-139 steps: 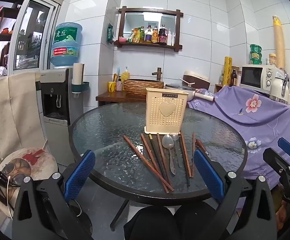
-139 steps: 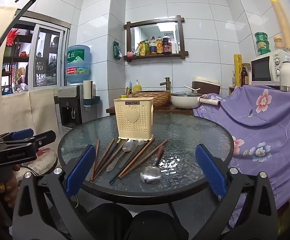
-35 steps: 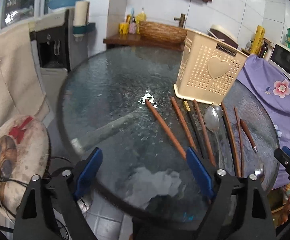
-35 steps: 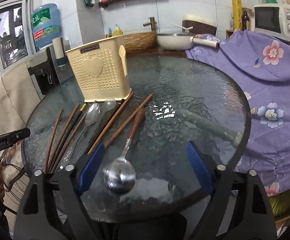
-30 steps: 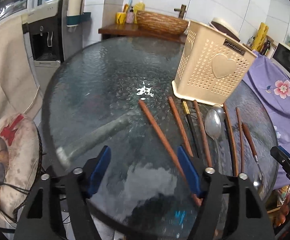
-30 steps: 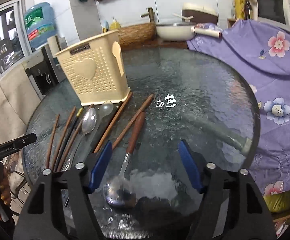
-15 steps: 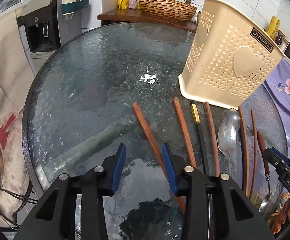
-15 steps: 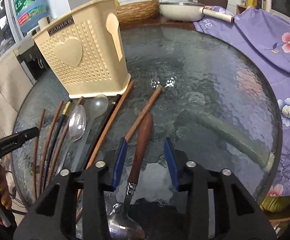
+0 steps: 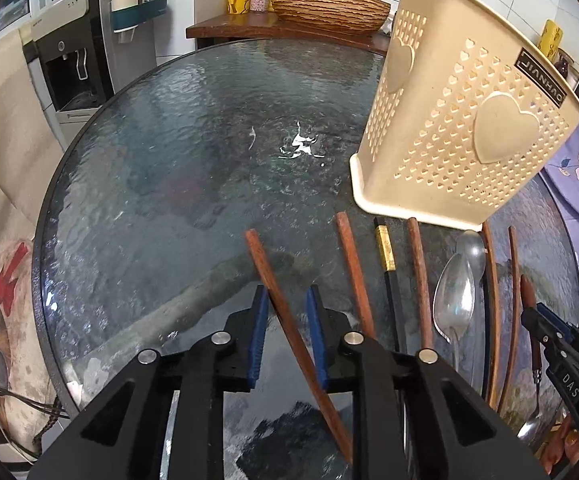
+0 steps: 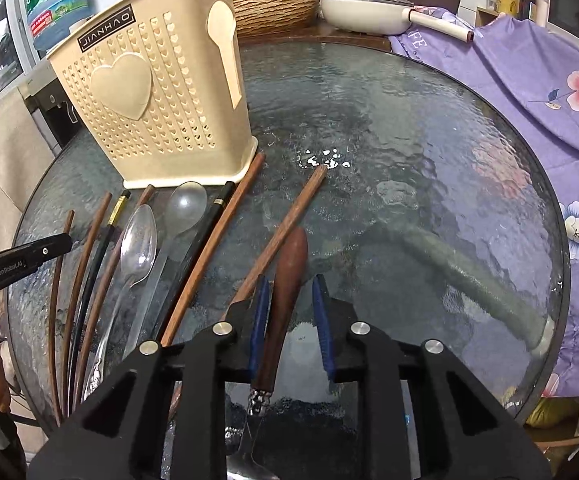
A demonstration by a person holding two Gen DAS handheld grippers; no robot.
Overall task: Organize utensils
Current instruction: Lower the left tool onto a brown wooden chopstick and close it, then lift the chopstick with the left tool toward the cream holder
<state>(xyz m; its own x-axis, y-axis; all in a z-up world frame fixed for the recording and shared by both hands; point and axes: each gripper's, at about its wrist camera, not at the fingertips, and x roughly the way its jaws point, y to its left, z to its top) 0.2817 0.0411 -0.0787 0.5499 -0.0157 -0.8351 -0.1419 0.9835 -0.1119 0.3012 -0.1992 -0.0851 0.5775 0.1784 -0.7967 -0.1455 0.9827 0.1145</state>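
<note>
The left gripper [image 9: 285, 300] is closing its narrow jaws around a slim reddish wooden chopstick [image 9: 263, 264] lying on the round textured-glass table [image 9: 161, 168]. The right gripper [image 10: 287, 290] is closing likewise around a rounded wooden spoon handle [image 10: 289, 264] (its metal ferrule shows only in the right view). Beyond stands the perforated cream utensil basket [image 10: 161, 112].

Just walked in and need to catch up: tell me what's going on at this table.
A person with a gripper in each hand is sorting utensils on a round glass table toward a cream holder. The left gripper is closing around a brown chopstick; the right gripper is closing around the wooden handle of a metal spoon. Both utensils lie on the glass. More chopsticks and spoons lie between them.
</note>
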